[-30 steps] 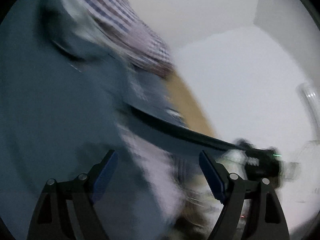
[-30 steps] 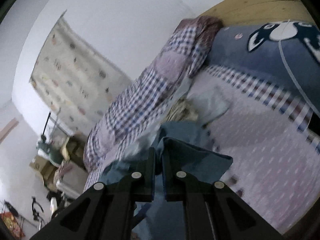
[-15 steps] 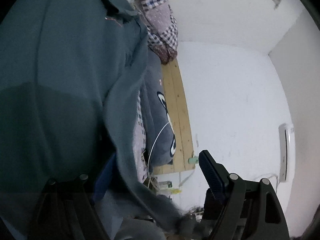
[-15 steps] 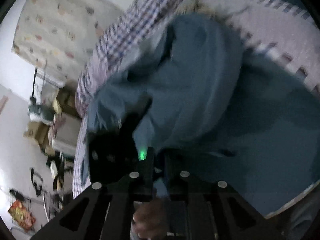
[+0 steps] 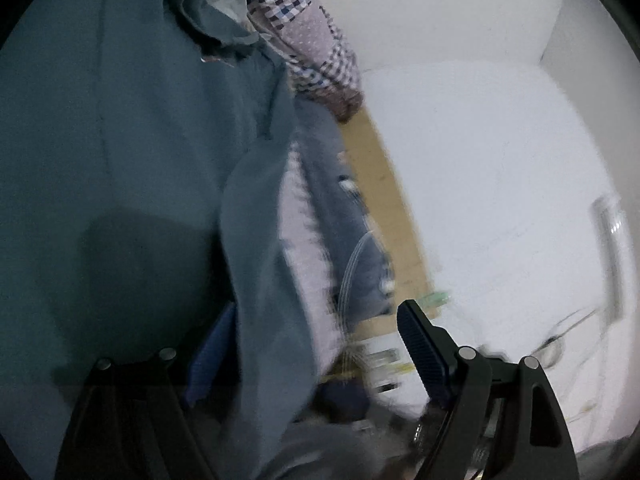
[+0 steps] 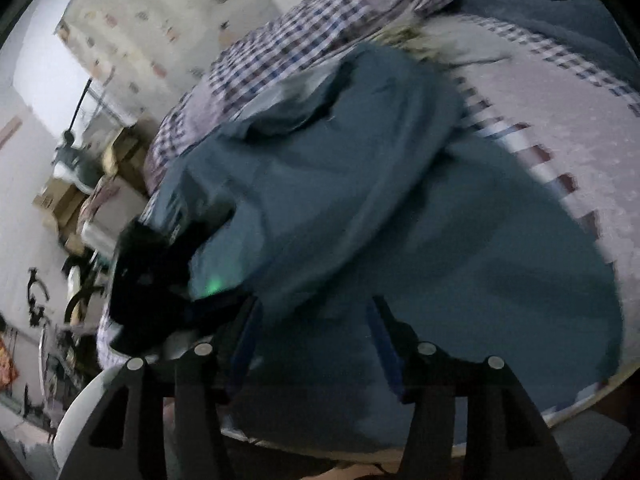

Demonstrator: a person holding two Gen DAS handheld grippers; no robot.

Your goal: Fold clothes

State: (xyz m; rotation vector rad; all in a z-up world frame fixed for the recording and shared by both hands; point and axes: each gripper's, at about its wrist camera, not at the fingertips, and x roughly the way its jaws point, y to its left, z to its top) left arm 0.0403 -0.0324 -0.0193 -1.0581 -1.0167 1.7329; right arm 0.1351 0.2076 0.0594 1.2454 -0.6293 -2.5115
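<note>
Your left tool (image 5: 316, 348) stood wide, a fold of the teal garment (image 5: 120, 140) hanging between its fingers (image 5: 420, 344) without being pinched. Your right tool (image 6: 316, 336) was spread wide too, hovering over the same teal garment (image 6: 400, 216), which lay in a rumpled spread on the bed (image 6: 560, 128), on its pale dotted sheet. A checked quilt (image 6: 280, 52) was bunched along the far side of the garment, and a blue-grey pillow (image 6: 552, 16) lay near the wooden headboard (image 5: 384, 184). From the right wrist, the other tool showed as a dark blur at the garment's left edge
</note>
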